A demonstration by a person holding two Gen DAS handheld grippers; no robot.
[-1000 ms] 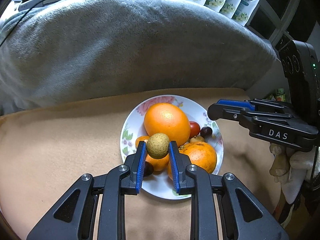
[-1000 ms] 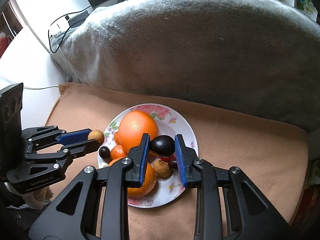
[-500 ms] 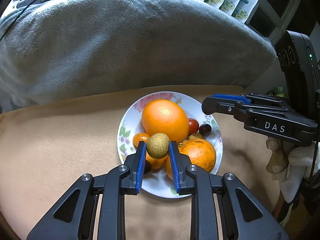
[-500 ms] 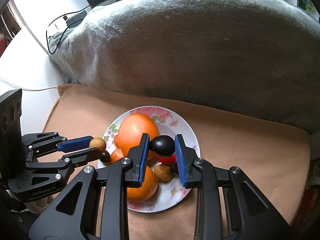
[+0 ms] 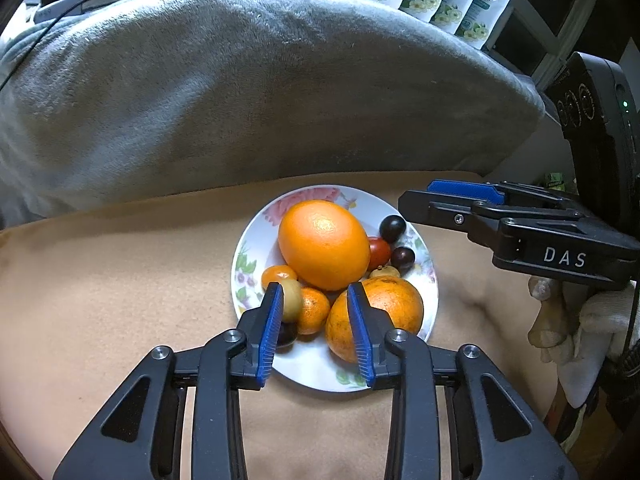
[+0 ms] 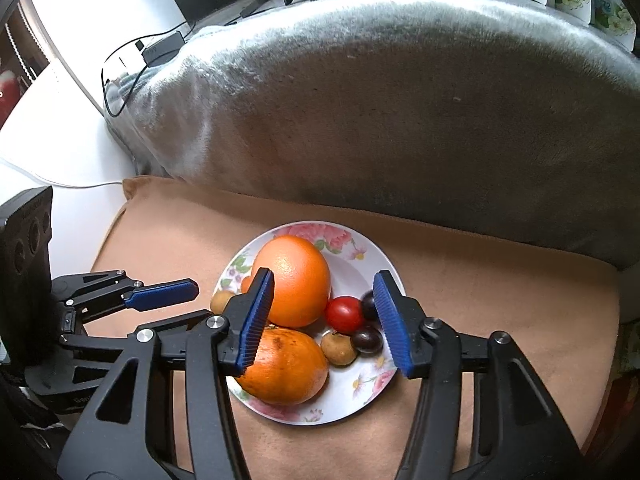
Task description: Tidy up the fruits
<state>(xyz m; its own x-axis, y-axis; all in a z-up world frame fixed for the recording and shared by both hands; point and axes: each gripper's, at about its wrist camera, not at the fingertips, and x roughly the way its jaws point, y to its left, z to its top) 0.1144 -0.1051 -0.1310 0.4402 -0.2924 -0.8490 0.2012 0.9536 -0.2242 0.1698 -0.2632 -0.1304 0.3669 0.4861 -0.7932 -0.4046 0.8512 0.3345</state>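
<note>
Blue-padded left gripper point(image 5: 316, 312) has just been opening; the small brown fruit point(image 5: 291, 299) lies on the plate point(image 5: 256, 236) against its left pad, released. Right gripper point(image 6: 324, 320) also just opened, empty, above the dark plum point(image 6: 368, 305)

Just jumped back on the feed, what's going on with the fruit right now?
A person is working a pair of tongs in each hand over the flowered plate of fruit on the tan cushion. Both have just been opening. The left tongs have let go of the small brown fruit, which now sits on the plate against the left pad. The right tongs stand wide with nothing between them; the dark plum lies by the red tomato.
</note>
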